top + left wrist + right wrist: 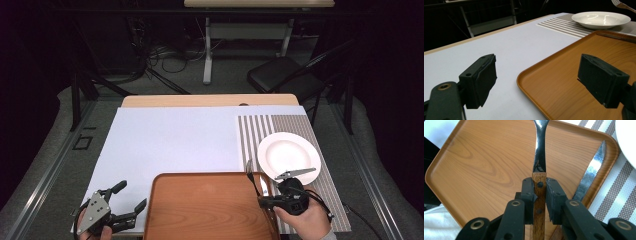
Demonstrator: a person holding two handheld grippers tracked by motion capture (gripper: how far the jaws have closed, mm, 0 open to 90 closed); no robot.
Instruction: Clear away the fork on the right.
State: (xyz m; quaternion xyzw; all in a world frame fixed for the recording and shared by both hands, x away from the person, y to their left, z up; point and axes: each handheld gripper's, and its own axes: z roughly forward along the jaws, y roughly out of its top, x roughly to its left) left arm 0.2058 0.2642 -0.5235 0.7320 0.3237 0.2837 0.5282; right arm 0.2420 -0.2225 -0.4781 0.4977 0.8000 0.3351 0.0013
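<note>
My right gripper (539, 202) pinches the wooden handle of a fork (540, 152), jaws pressed on either side of it. The fork's long axis runs straight out from the jaws, steel neck and tines pointing away from me over the right part of the wooden tray (481, 162). In the high view the right gripper (266, 201) sits at the tray's (200, 210) near right corner, with the fork (251, 176) reaching toward the far side, just left of the white plate (288, 152) on the striped placemat (260, 127). A serrated knife (590, 173) lies along the tray's right rim, close beside the fork and roughly parallel to it. The deciding relation: the placemat and plate lie to the right of my held fork, across that rim. My left gripper (125, 202), jaws spread on nothing, hovers over the worktop (170, 135) at the tray's near left corner, well apart from the fork, so the right hand is the nearer one.
</note>
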